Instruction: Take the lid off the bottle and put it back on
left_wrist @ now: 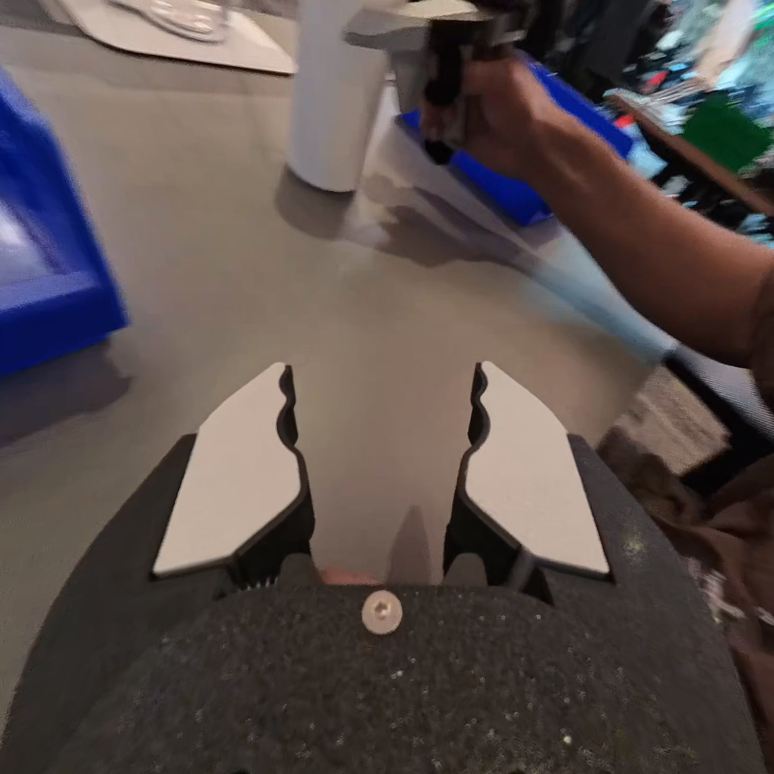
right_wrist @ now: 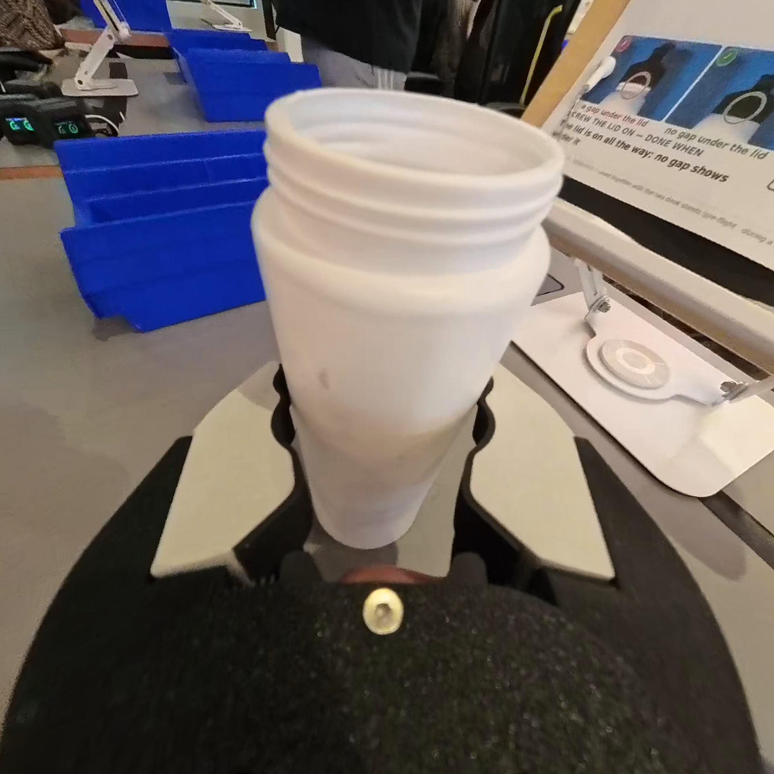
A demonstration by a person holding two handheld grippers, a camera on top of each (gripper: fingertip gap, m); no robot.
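A: Where is the bottle [right_wrist: 389,318]?

B: One white bottle, standing upright on the grey table [left_wrist: 218,234] between the fingers of the right gripper [right_wrist: 383,402]. The dark pads [right_wrist: 282,402] sit against its lower body on both sides, so I read that as a firm hold. Its threaded mouth is bare, with no lid on it.

A: And the lid?

B: I cannot find one in either view. The left gripper [left_wrist: 383,402] has its jaws spread wide with only bare table between them, so it carries nothing.

A: Which way does the bottle lie from the left gripper?

B: Ahead and slightly left of centre, well apart, at the top of the left wrist view [left_wrist: 335,104]. Its long axis is vertical, mouth up. The right gripper [left_wrist: 439,92] and the hand [left_wrist: 515,125] holding it are just to the bottle's right there, so the right side is clearly the nearer.

A: So the next step?

B: Judging by the open neck, the lid is off and must go back on. The left gripper would first need to fetch it, wherever it is.

A: Anything else around?

B: Several blue bins [right_wrist: 167,209], a white stand base [right_wrist: 653,398] and an instruction sheet [right_wrist: 670,138].
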